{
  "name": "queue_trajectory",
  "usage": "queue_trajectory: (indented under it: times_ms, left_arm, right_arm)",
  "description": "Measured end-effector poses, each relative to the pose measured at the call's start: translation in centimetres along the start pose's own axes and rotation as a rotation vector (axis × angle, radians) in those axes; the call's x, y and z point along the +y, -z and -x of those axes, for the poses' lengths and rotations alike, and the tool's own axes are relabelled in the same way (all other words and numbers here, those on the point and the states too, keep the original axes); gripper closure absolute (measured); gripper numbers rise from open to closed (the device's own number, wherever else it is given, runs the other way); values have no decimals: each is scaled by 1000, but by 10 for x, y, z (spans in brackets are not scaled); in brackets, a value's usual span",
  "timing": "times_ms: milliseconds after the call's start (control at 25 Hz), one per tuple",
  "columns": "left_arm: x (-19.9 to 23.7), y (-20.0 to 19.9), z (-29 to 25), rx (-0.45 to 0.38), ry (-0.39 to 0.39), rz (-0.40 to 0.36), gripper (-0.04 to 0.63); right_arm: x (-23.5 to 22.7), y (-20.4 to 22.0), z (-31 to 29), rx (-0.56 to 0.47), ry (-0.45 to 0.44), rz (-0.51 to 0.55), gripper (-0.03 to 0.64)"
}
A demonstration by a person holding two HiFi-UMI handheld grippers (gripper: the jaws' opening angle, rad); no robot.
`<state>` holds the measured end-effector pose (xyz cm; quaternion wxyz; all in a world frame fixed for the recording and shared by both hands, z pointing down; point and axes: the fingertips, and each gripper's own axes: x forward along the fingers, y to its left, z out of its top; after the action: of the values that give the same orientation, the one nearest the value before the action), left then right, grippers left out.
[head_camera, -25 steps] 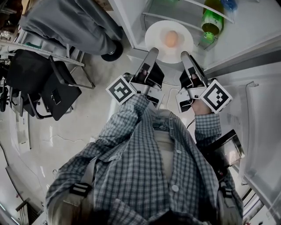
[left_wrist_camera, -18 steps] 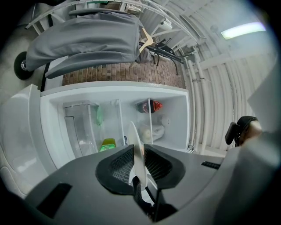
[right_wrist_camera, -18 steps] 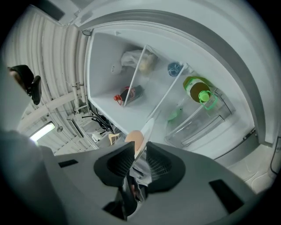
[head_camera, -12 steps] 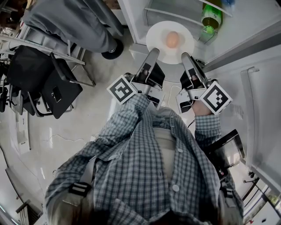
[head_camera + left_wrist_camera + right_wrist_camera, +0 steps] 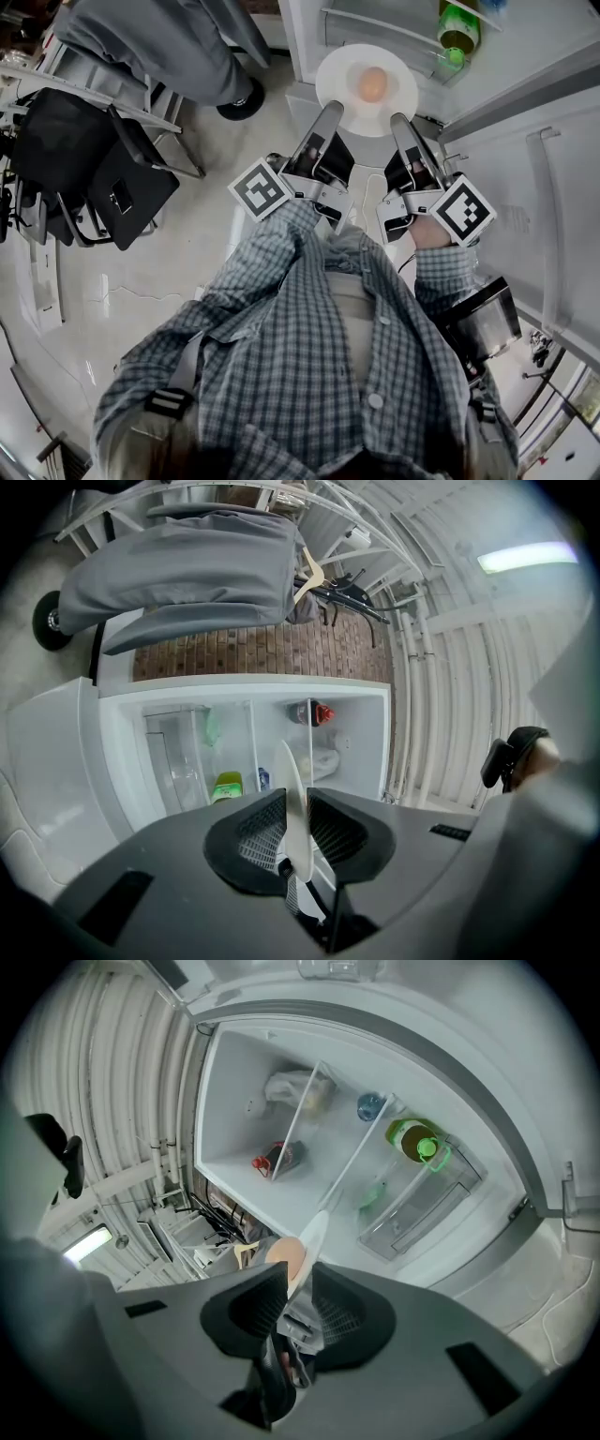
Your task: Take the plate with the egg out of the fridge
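Note:
A round white plate (image 5: 349,105) with a brown egg (image 5: 373,83) on it hangs in front of the open fridge (image 5: 394,28), just outside its lower shelves. My left gripper (image 5: 330,112) is shut on the plate's near left rim, my right gripper (image 5: 397,120) on its near right rim. In the left gripper view the plate (image 5: 293,808) stands edge-on between the pads. The right gripper view shows the plate's rim (image 5: 312,1234) pinched in the jaws, with the egg (image 5: 285,1258) beside it.
Green bottles (image 5: 457,30) and clear drawers (image 5: 422,1206) sit inside the fridge. The fridge door (image 5: 544,187) stands open at the right. A person in grey trousers (image 5: 159,47) stands at the upper left, next to black chairs (image 5: 103,178).
The plate with the egg has come a little further out of the fridge, held by both grippers. The view has shifted slightly; the fridge interior has slid toward the top edge.

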<state>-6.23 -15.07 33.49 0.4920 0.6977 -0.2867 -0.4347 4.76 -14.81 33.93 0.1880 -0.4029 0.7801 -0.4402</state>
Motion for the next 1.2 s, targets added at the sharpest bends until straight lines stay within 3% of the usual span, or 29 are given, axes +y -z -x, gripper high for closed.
queue_trajectory:
  times_ms: [480, 760, 1200]
  left_arm:
    - [-8, -3, 50, 43, -16, 16, 518]
    - [-13, 5, 97, 113, -35, 39, 518]
    - [-18, 25, 125, 150, -50, 83, 518]
  right_arm:
    - [17, 47, 21, -21, 40, -18, 529]
    - [32, 90, 51, -63, 77, -42, 529]
    - [36, 112, 85, -79, 155, -63, 529]
